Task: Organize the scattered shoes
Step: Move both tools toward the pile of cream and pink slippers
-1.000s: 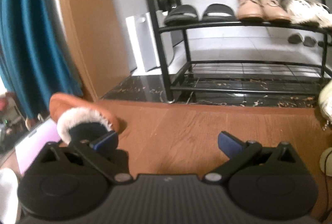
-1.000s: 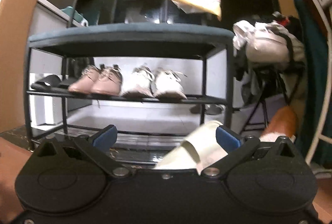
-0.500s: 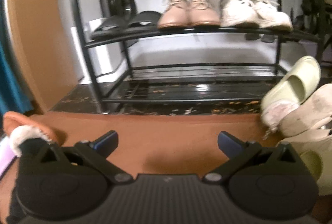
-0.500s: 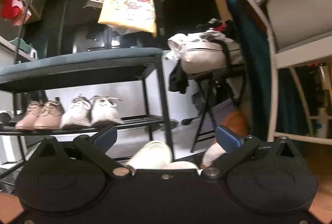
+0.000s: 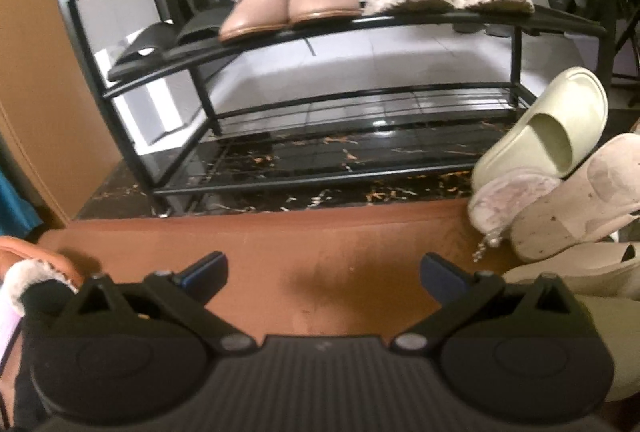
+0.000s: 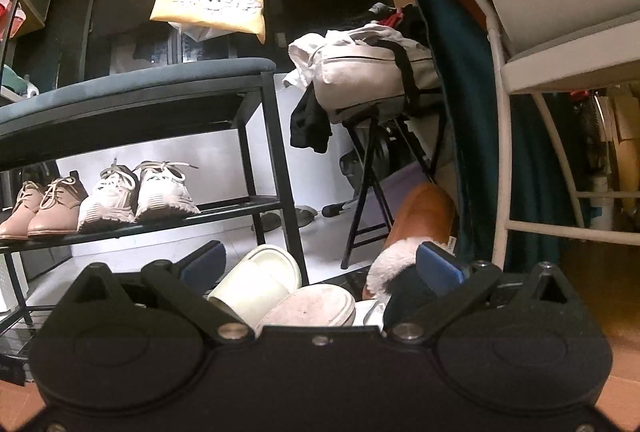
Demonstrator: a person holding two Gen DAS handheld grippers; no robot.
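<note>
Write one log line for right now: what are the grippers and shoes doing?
left gripper: open, empty | right gripper: open, empty | cream slipper: on floor beside rack | bottom shelf: no shoes

Left gripper (image 5: 323, 274) held low and level, jaws spread wide, blue pads (image 5: 206, 269) well apart with nothing between them. Right gripper (image 6: 320, 264) likewise gaping, tilted slightly upward, blue pads (image 6: 438, 266) parted and clamping nothing. Black finger linkages on both splayed outward from the body, symmetric to either side.
</note>
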